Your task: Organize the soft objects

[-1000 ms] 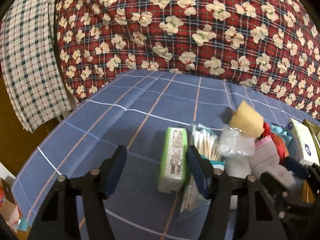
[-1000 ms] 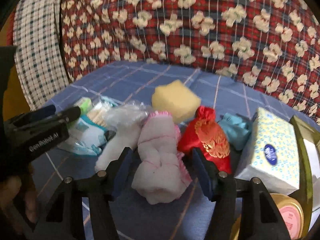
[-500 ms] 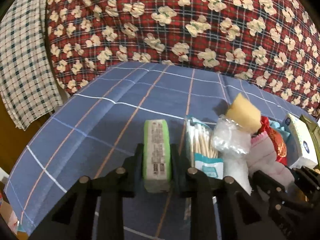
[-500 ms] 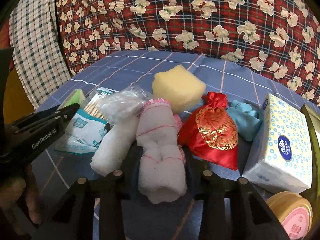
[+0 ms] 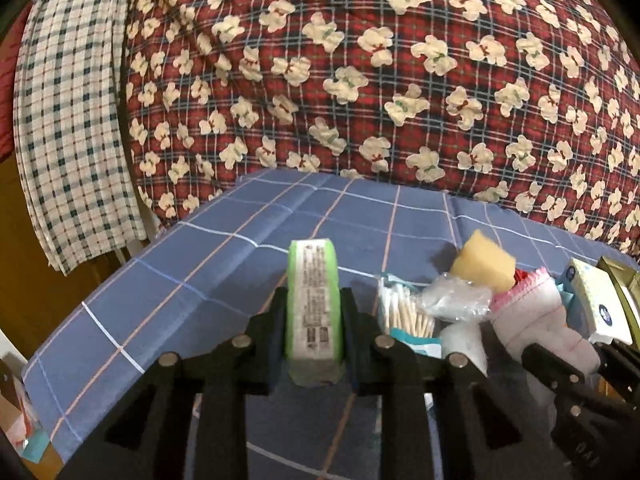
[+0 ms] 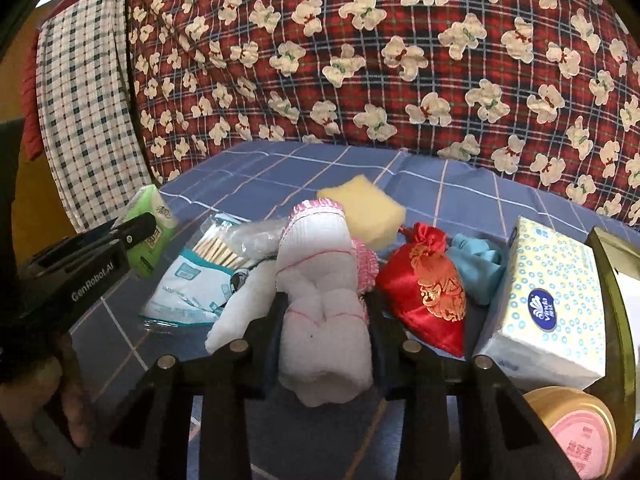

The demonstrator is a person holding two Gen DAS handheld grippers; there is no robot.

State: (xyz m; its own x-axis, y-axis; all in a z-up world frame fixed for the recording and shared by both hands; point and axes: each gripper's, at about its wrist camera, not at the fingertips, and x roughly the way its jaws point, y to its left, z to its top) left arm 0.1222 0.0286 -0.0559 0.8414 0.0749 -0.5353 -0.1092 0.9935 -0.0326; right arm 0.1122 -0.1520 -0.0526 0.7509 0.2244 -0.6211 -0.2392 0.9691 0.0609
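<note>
My left gripper (image 5: 313,326) is shut on a green tissue pack (image 5: 314,300), held on edge and lifted a little off the blue checked cloth (image 5: 224,248). My right gripper (image 6: 324,332) is shut on a rolled white towel with pink trim (image 6: 324,276), which stands up between its pads. The left gripper with the green tissue pack (image 6: 150,226) shows at the left of the right wrist view. Around the towel lie a yellow sponge (image 6: 364,208), a red satin pouch (image 6: 426,284), a teal cloth (image 6: 478,264), a bag of cotton swabs (image 6: 200,276) and a clear plastic bag (image 6: 256,234).
A white boxed tissue pack (image 6: 548,300) lies right of the pouch. A round tin with a pink lid (image 6: 576,432) and a gold-rimmed container (image 6: 612,280) sit at the right edge. A red plaid quilt (image 5: 360,80) rises behind; a checked cloth (image 5: 68,120) hangs left.
Both grippers were open a second ago and have shut, the left on the green tissue pack and the right on the rolled towel. Both things now sit slightly higher.
</note>
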